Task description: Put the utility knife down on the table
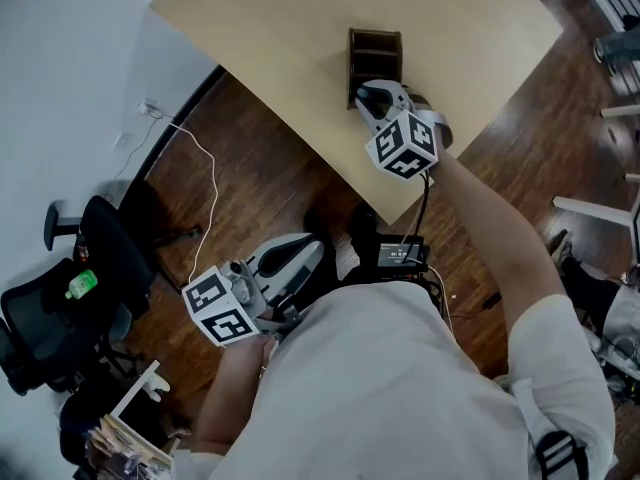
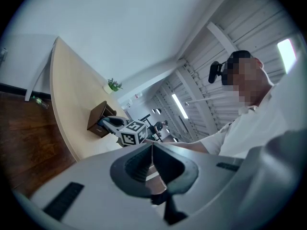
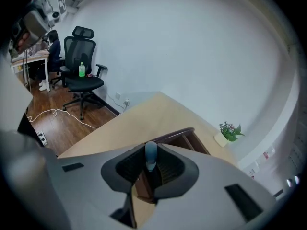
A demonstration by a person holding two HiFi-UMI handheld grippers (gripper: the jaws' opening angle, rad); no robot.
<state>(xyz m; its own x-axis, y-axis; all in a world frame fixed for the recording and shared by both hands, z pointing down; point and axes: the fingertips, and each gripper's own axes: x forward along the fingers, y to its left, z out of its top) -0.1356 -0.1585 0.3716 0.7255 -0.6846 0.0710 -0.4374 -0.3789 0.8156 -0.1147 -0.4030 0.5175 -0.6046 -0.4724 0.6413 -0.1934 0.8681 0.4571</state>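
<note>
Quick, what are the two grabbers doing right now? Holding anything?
Left gripper: closed, holding nothing.
Right gripper: closed on the utility knife.

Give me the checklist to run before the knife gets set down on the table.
1. Grip: ok; the right tool is shut on the utility knife.
2. Landing spot: ok; bare table lies beside that tool.
3. Clearance from the wooden organizer: not ok; it sits right ahead of the jaws.
4. Blade retracted: cannot tell; only the knife's blue end shows.
5. Other hand clear: ok; the left tool is shut, empty and off the table.
</note>
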